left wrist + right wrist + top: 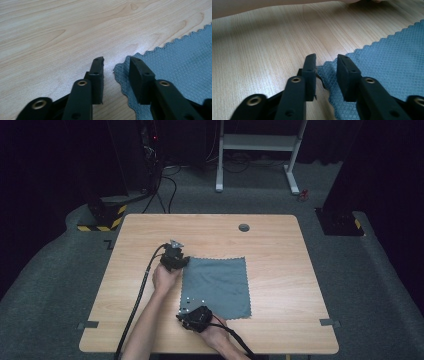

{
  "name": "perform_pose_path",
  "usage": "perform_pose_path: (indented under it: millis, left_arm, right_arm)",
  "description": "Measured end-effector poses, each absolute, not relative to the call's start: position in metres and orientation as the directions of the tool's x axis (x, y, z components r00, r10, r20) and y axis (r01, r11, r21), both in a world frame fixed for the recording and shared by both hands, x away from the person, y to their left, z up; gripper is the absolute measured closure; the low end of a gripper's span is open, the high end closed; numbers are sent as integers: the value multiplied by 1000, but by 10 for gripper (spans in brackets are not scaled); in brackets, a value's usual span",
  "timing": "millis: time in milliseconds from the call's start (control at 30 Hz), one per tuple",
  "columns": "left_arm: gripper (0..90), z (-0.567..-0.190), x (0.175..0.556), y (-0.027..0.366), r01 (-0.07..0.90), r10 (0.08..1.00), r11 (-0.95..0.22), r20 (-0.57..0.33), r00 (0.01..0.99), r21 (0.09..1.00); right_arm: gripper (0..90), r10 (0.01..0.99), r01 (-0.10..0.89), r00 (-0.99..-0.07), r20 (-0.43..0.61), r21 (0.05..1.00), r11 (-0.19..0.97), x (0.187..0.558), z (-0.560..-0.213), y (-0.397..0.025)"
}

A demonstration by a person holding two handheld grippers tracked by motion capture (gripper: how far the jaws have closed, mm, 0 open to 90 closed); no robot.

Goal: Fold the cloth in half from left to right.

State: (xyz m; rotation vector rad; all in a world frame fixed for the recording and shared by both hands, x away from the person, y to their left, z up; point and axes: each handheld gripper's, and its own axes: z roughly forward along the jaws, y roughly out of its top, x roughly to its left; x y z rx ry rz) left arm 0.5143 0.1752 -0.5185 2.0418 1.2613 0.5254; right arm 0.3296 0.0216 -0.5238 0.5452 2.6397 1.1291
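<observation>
A grey-blue cloth (217,287) with scalloped edges lies flat on the wooden table (270,240). My left gripper (174,257) sits at the cloth's far left corner, held from below by a hand. In the left gripper view that gripper (115,62) is open, its jaws straddling the corner of the cloth (175,67). My right gripper (195,317) is at the cloth's near left corner. In the right gripper view it (325,60) is open too, with the cloth (387,57) corner lying between its jaws.
A round grey grommet (244,227) is set in the table near the far edge. A white desk frame (257,150) and dark equipment stand on the carpet beyond. A forearm (262,6) crosses the top of the right gripper view.
</observation>
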Motion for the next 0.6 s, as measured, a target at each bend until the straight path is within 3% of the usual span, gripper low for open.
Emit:
perform_pose_path:
  millis: [200, 300, 600]
  left_arm:
    - [812, -519, 515, 173, 620, 889, -298, -25, 457, 726]
    - [882, -519, 515, 172, 623, 888, -290, -37, 458, 727]
    - [900, -513, 517, 183, 646, 889, -227, -116, 444, 729]
  right_arm:
    - [878, 410, 217, -906, -106, 715, 665, 327, -522, 25]
    - [890, 416, 223, -904, -103, 716, 661, 328, -522, 24]
    - [899, 426, 228, -900, -95, 730, 644, 326, -518, 22]
